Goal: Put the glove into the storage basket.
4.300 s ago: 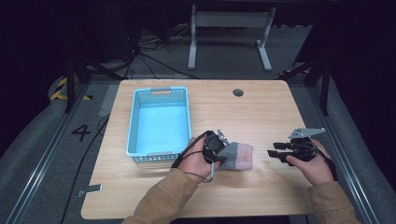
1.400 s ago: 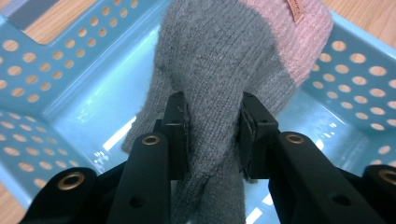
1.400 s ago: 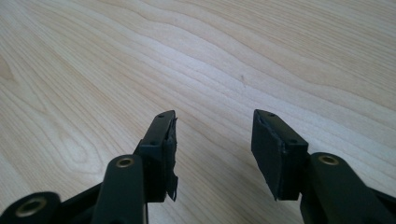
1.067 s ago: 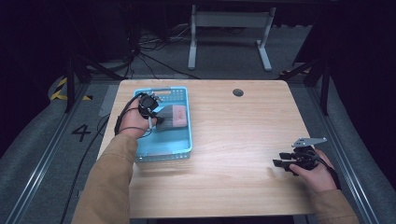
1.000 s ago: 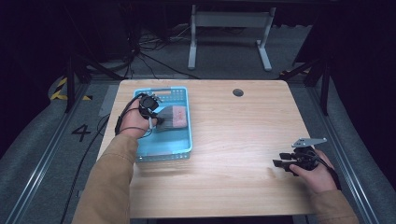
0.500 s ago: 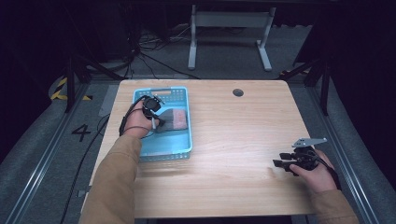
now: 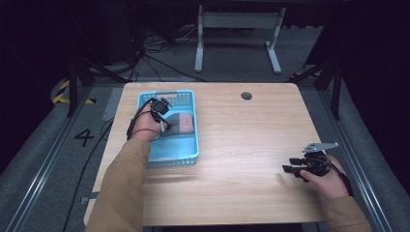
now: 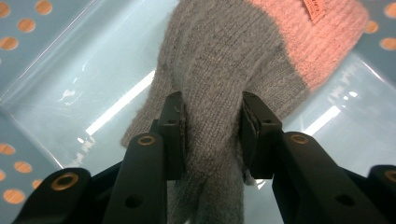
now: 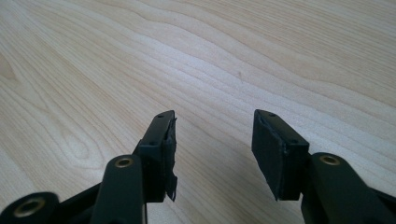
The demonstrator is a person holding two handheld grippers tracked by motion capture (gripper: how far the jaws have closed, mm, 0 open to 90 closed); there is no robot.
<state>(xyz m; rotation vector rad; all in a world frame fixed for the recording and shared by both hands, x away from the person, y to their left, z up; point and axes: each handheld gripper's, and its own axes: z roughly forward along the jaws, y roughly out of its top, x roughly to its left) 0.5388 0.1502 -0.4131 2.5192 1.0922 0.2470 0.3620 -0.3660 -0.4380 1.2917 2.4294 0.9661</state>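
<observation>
Now that the glove (image 8: 219, 93) has come off the table and sits in the bin (image 7: 191, 152) at far left, the left gripper (image 8: 212, 135) still pinches it; letting go is next. Right gripper (image 9: 212, 154) waits wide open.

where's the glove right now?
In the high view the grey and pink glove lies inside the blue basket at the table's left; the left gripper is clamped on its grey part.
</observation>
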